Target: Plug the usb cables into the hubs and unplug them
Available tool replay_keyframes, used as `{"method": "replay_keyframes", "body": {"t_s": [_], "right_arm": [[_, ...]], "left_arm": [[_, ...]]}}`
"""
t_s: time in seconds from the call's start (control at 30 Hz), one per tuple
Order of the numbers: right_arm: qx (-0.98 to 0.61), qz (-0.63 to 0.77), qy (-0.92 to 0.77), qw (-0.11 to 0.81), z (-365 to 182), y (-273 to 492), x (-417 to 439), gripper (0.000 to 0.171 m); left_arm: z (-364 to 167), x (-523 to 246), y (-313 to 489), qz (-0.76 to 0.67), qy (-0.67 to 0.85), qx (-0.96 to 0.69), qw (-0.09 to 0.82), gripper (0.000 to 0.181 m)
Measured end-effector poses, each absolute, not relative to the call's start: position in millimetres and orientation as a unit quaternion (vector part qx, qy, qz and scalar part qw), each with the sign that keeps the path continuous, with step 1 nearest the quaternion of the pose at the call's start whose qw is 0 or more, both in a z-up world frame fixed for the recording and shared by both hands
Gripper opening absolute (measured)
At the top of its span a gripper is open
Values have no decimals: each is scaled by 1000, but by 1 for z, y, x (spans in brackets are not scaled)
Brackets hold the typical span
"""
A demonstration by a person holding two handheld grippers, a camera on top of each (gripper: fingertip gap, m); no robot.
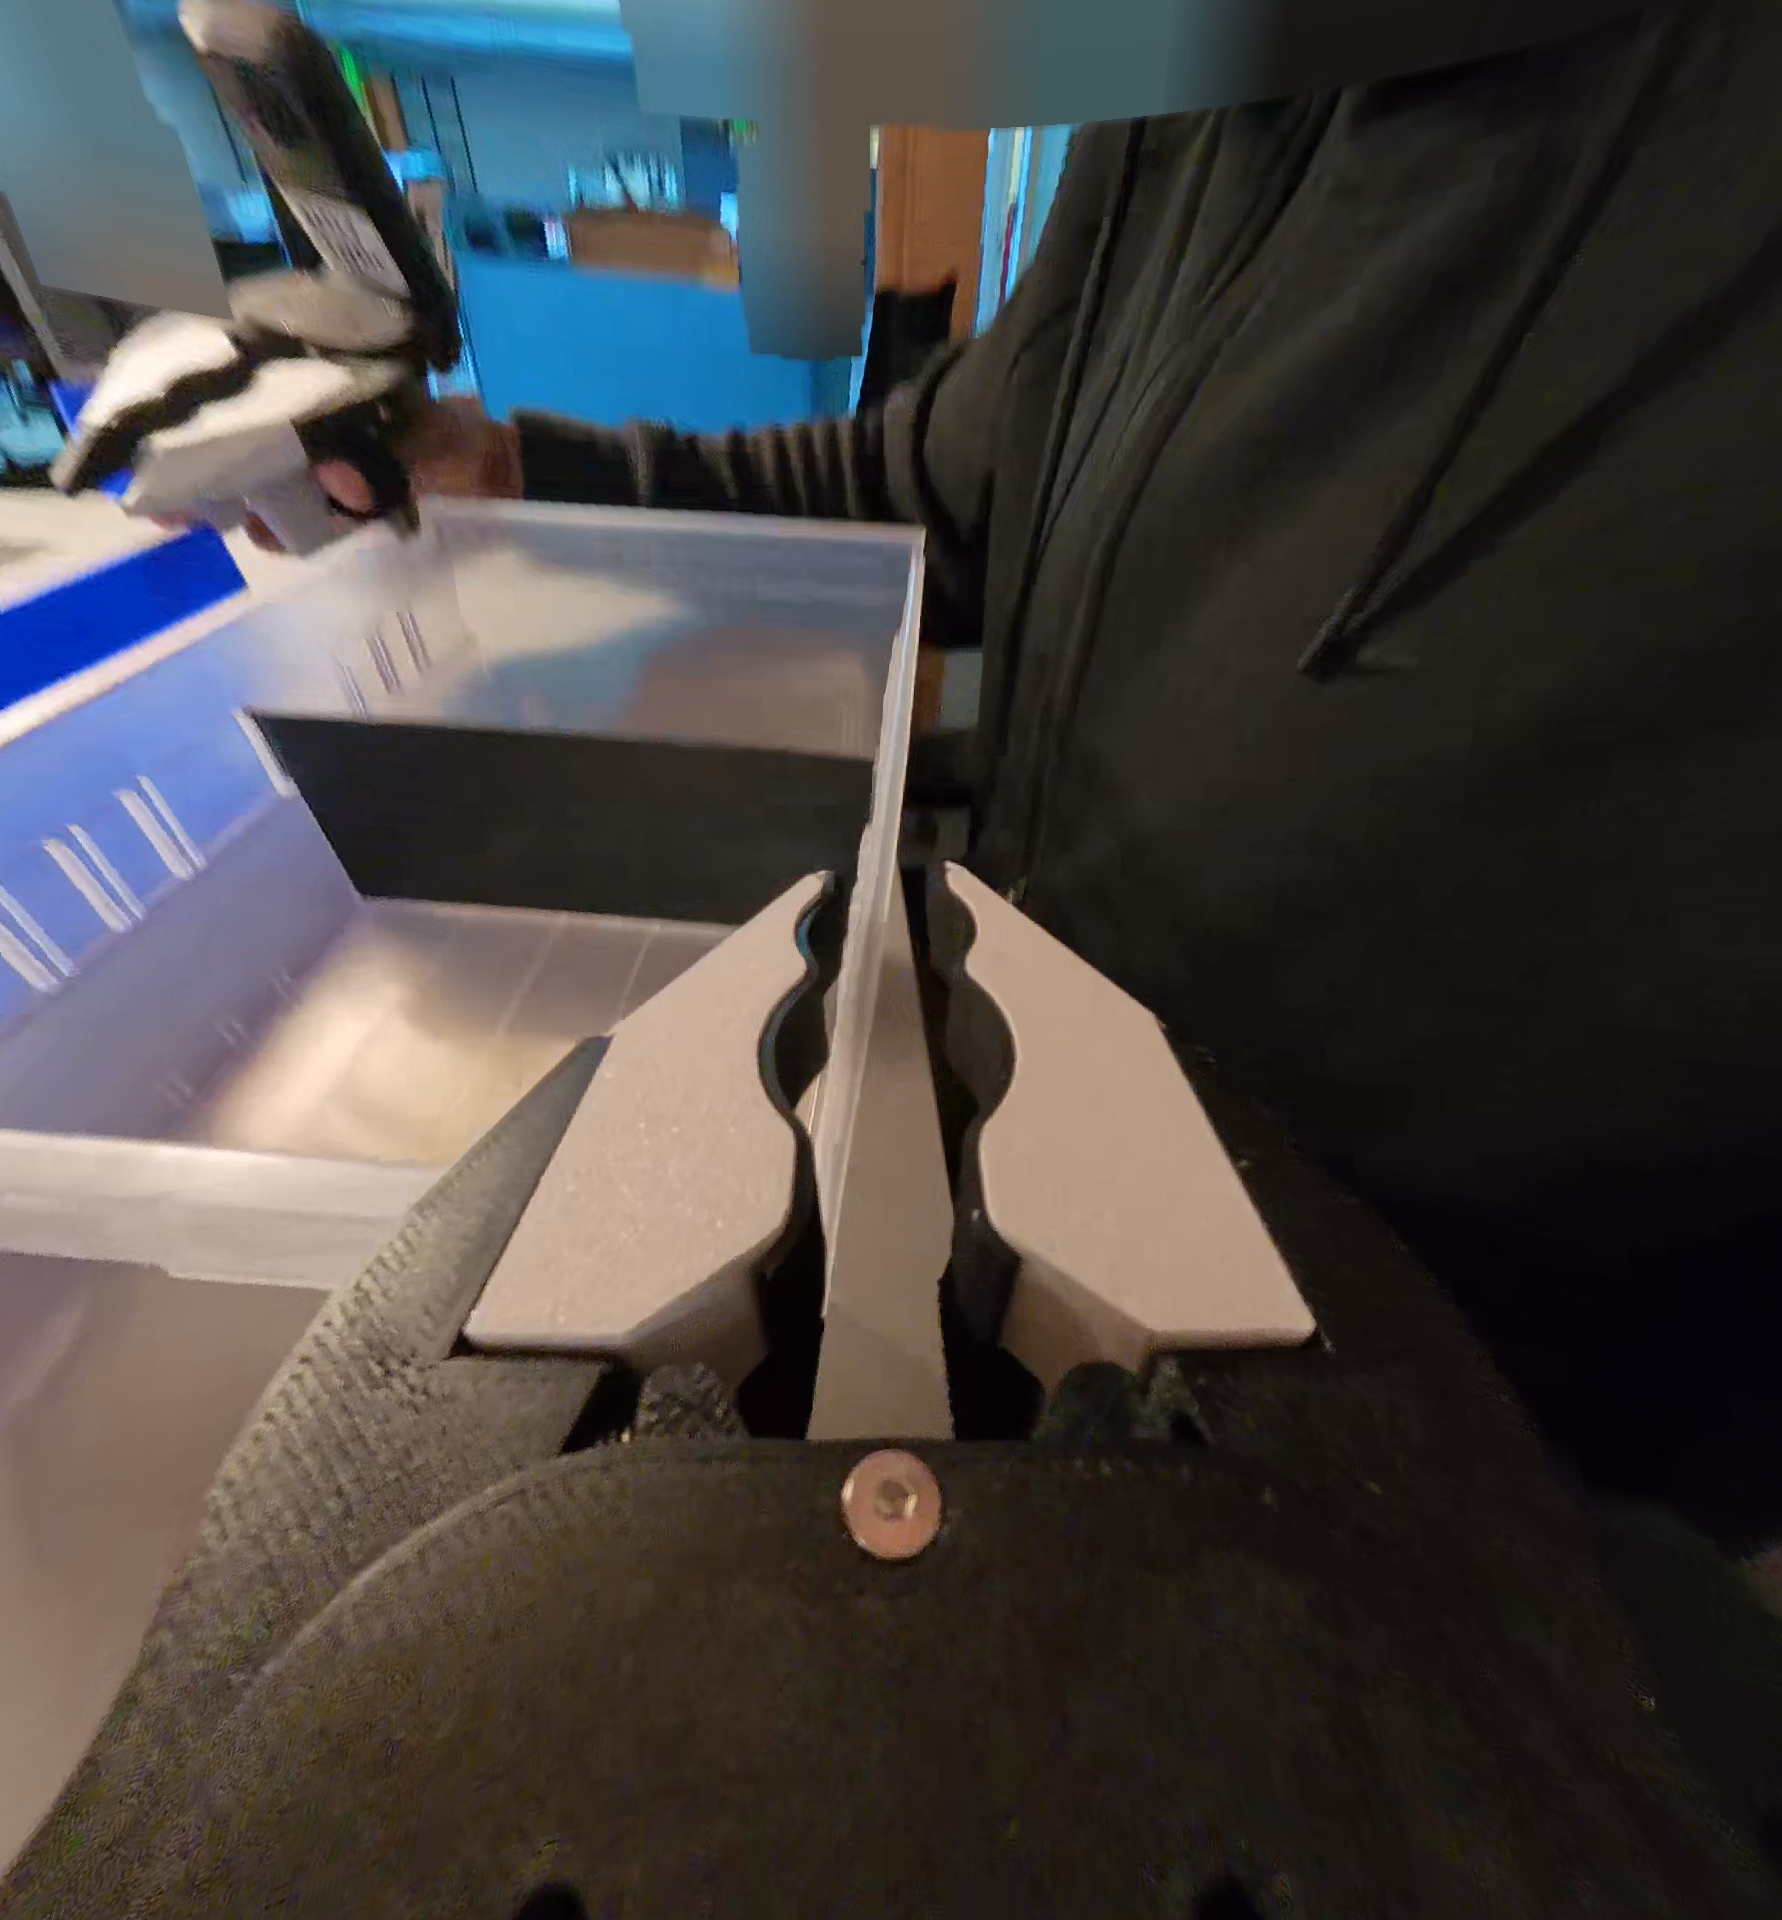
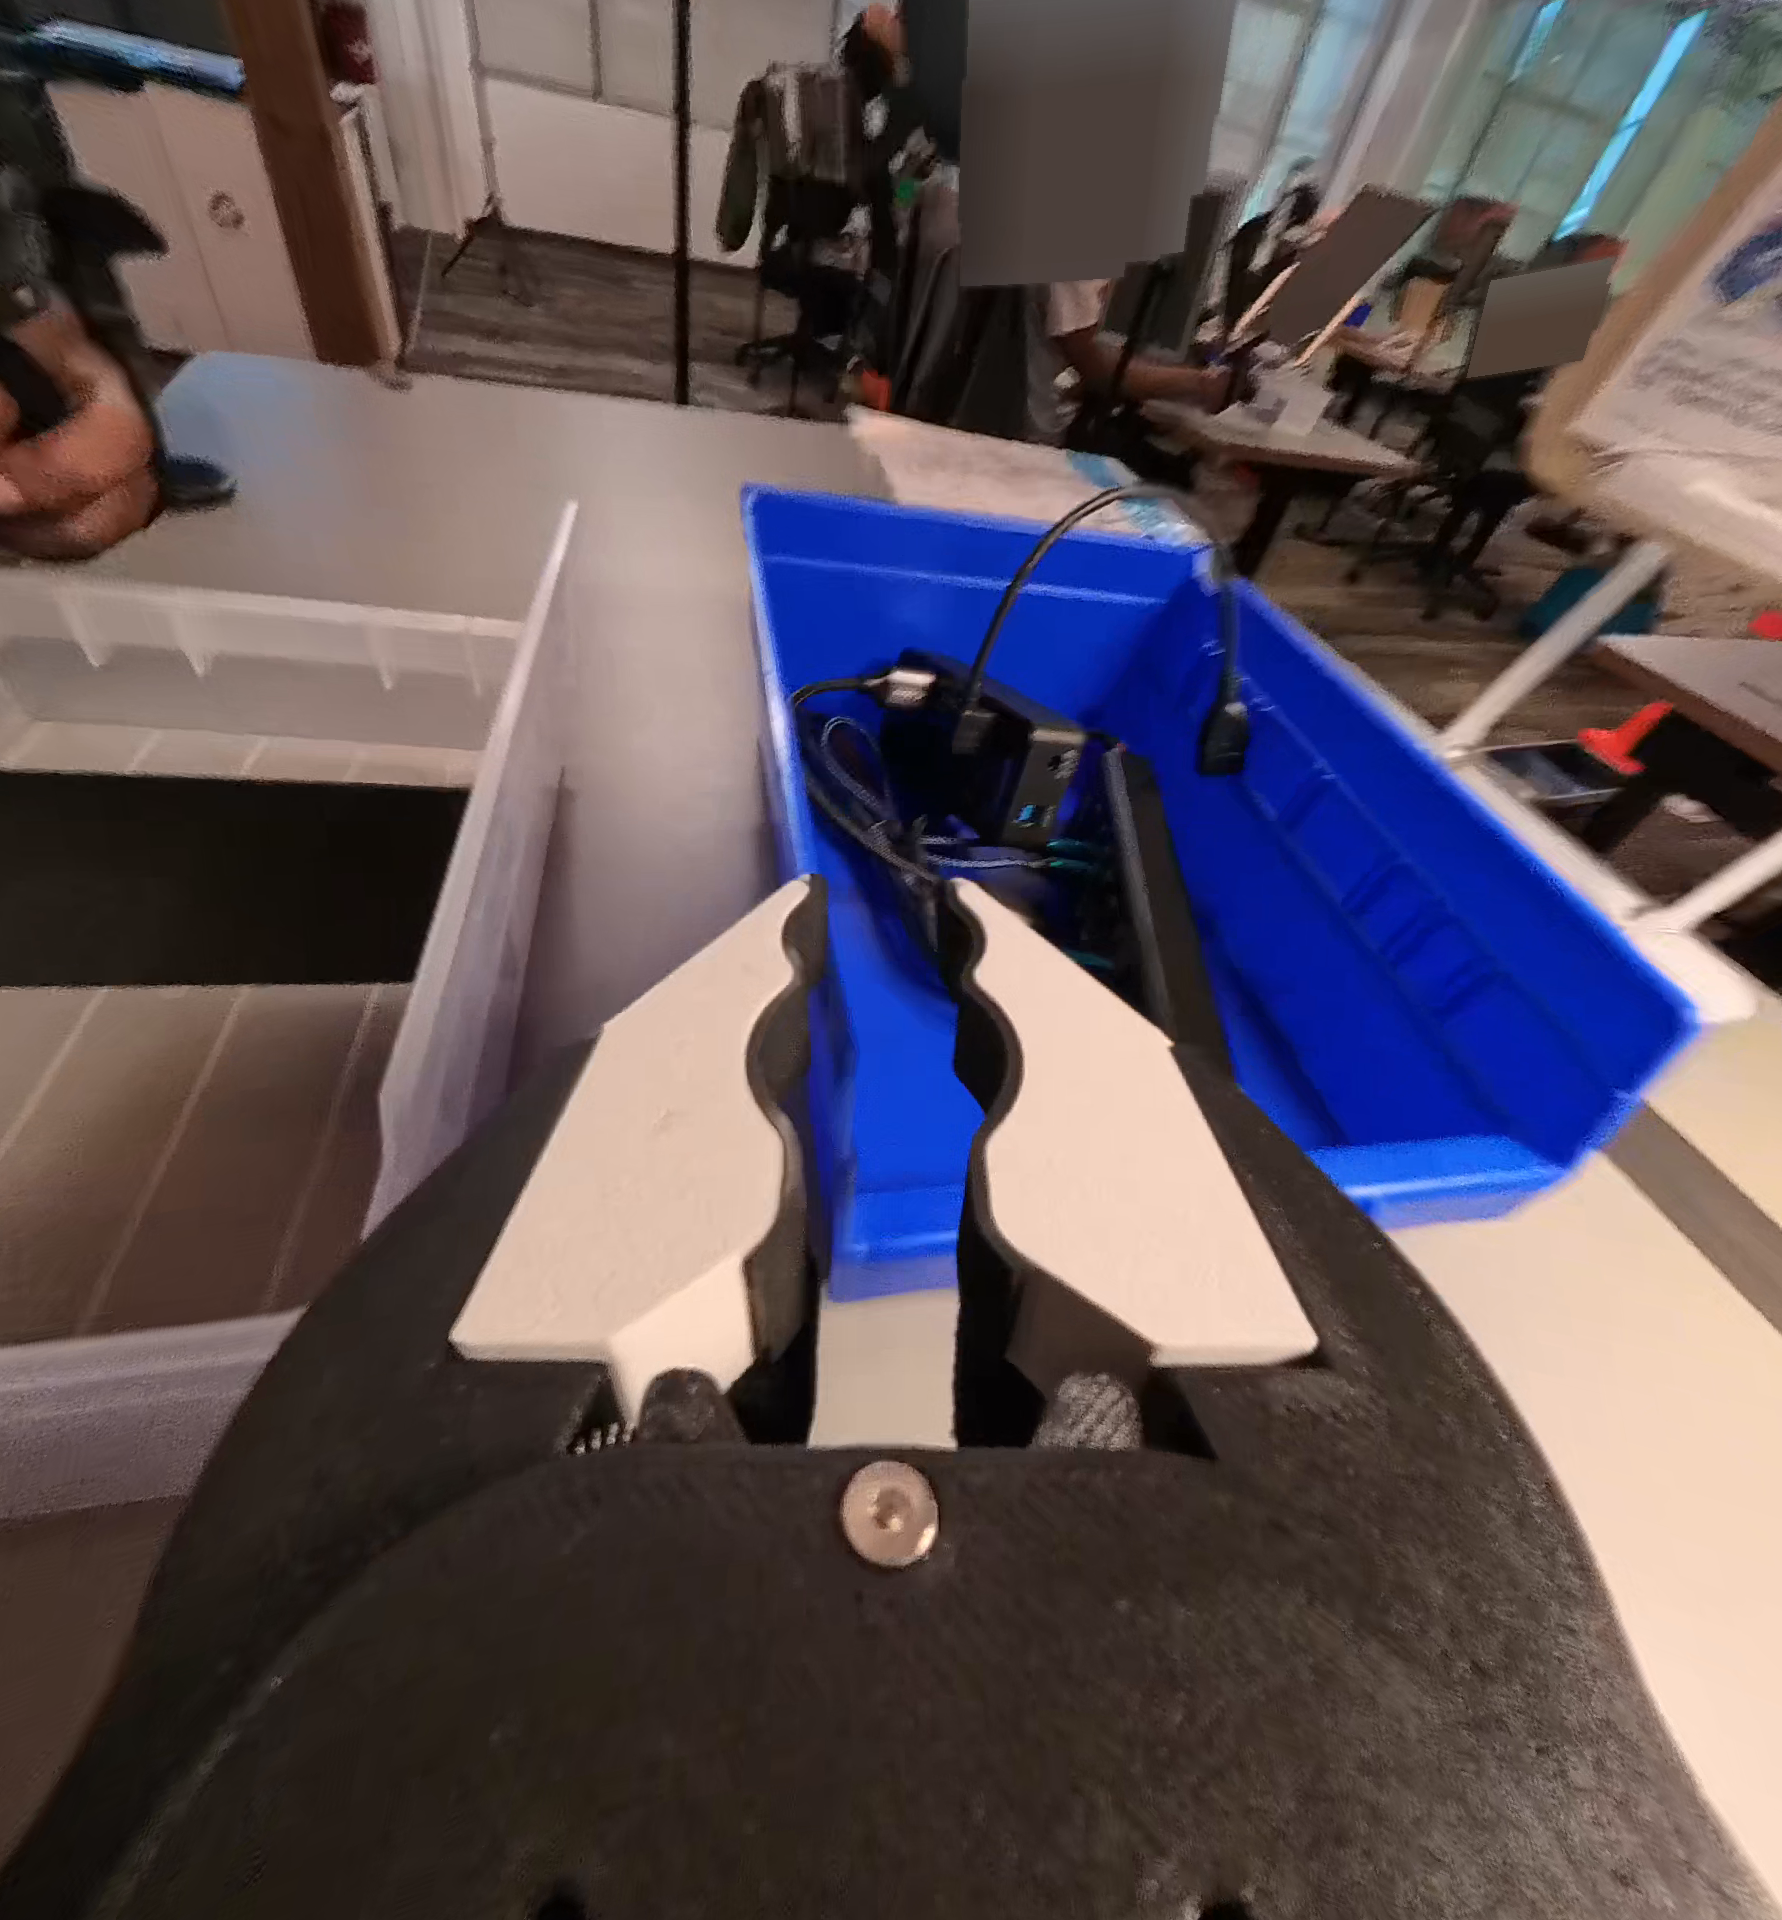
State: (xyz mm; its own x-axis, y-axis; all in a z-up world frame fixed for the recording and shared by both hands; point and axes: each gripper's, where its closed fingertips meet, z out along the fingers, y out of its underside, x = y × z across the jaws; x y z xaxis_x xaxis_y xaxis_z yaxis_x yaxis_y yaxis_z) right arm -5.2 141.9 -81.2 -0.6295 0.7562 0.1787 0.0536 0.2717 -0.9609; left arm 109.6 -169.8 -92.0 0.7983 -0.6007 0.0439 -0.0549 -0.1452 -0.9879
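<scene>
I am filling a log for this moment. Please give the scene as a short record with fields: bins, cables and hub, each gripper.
blue bin: on the table, to the right of the white bin
white bin: no cables seen inside, black divider across it
hub: black, inside the blue bin
usb cables: black, tangled beside the hub; one arches over the bin rim
left gripper: open, straddling the white bin's wall
right gripper: open, holding nothing, aimed at the blue bin
</scene>
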Motion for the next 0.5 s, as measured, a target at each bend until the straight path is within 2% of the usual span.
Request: {"method": "replay_keyframes", "body": {"t_s": [0.13, 0.27, 0.4, 0.5], "right_arm": [[-318, 573, -679, 329, -50, 172, 13, 21], [-407, 578, -645, 290, -43, 182, 37, 36], [-499, 533, -640, 238, -66, 167, 67, 64], [-542, 505, -641, 201, -83, 147, 93, 78]], "left_arm": [[-52, 87, -176, -211, 197, -686, 668, 26], [-27, 15, -149, -135, 55, -707, 692, 46], [-33, -92, -119, -43, -157, -739, 653, 57], [-48, -143, -92, -29, -221, -765, 605, 62]]}}
